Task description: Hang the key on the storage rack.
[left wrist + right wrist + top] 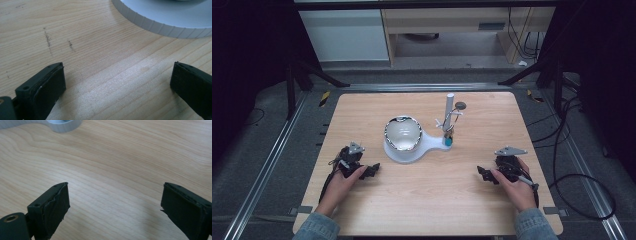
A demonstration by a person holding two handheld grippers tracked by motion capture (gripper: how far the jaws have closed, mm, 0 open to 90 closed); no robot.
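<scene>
Both sets of jaws are being held wide apart, nothing gripped between them, bare wood showing in the gap in each gripper view. The left gripper (371, 170) is being rested near the table's (422, 200) left edge, the right gripper (482, 173) near its right edge, both aimed inward. The white stand (412, 149), with a bowl (403, 132) on its round base and an upright post (448, 120), is sitting mid-table toward the far edge, apart from both grippers.

black tongs (371, 171), grey top plates, denim sleeves (317, 227).
</scene>
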